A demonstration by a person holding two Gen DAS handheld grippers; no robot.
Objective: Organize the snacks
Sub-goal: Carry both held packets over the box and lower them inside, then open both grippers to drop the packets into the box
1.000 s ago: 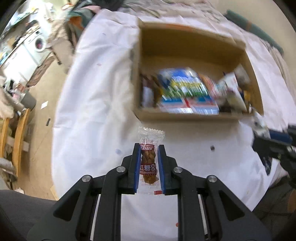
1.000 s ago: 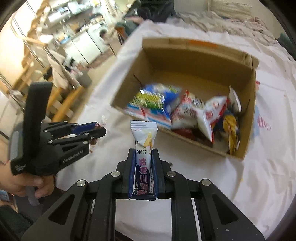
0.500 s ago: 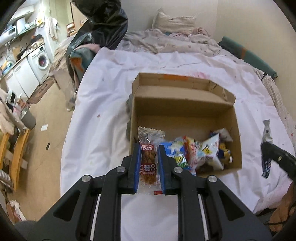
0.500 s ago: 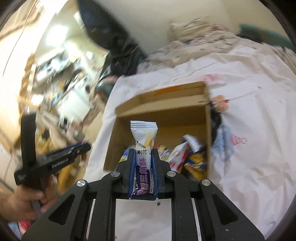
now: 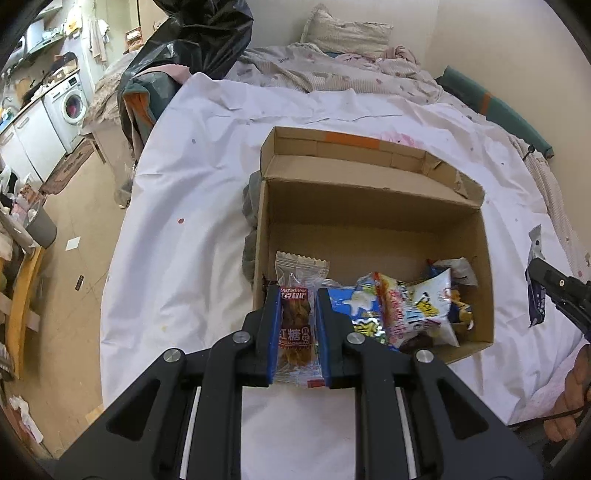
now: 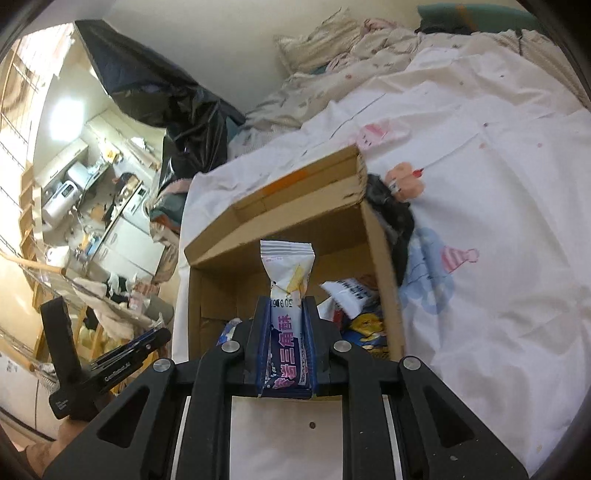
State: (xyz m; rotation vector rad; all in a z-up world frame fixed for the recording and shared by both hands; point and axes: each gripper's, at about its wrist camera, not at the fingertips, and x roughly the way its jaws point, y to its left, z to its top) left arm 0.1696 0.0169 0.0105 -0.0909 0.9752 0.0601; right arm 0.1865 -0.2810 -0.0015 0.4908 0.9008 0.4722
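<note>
An open cardboard box [image 5: 373, 206] stands on a white sheet and holds several snack packets [image 5: 402, 314] at its near side. My left gripper [image 5: 297, 295] is shut on a clear packet of brown twisted snack [image 5: 297, 328], at the box's near left corner. My right gripper [image 6: 286, 306] is shut on a white and purple snack packet [image 6: 286, 284], held upright before the box [image 6: 273, 221]. The right gripper also shows at the right edge of the left wrist view [image 5: 535, 273]; the left gripper shows at the lower left of the right wrist view [image 6: 155, 338].
The box sits on a bed with a white sheet [image 5: 192, 206]. Crumpled bedding and a pillow [image 5: 343, 33] lie at the far end. A black plastic bag [image 5: 199, 29] stands at the far left. The floor [image 5: 77, 229] drops off left of the bed, with a washing machine [image 5: 70, 107] beyond.
Both grippers have pulled back and tilted up from the box, still holding their packets. The views went from looking down into the box to looking along the bed.
</note>
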